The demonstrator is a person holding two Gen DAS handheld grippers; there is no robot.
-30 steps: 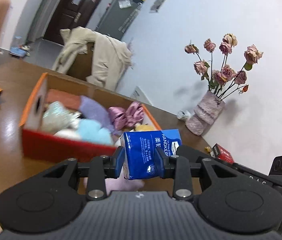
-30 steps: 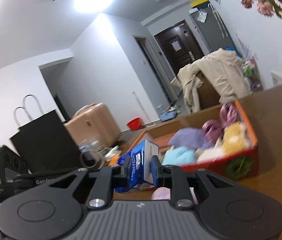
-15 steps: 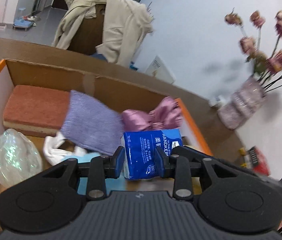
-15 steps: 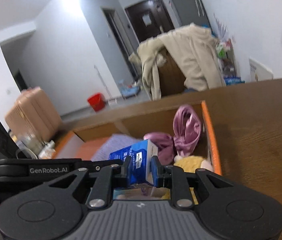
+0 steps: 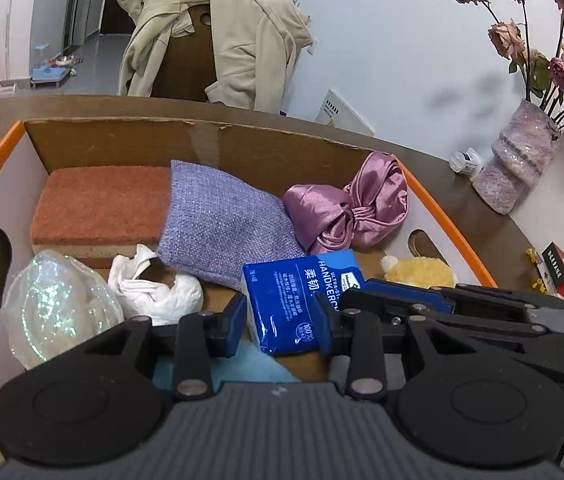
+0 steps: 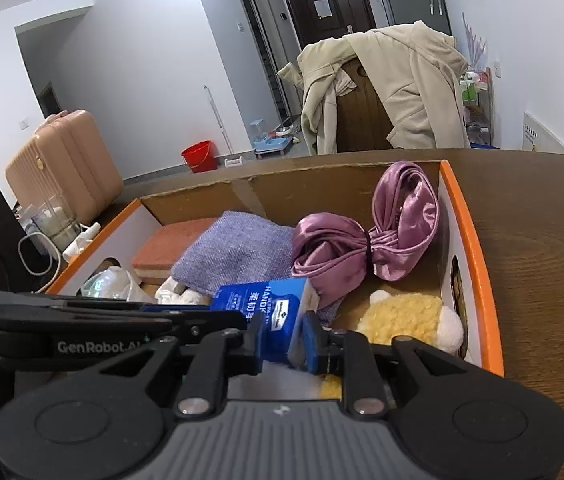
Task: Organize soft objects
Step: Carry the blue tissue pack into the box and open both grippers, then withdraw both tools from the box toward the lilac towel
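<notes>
left tool (image 5: 282,322): jaws just eased wider, tissue pack (image 5: 300,300) between pads, left gap seen | right tool (image 6: 281,340): clamped on same pack | box (image 5: 448,228): below both tools, purple pouch (image 5: 222,226) ahead

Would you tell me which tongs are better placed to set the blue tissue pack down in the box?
Right, I think: the right tongs clamp the tissue pack over the box, beside the yellow plush. The left tongs, with the pack between them, have just been opening, so their hold looks looser.
</notes>
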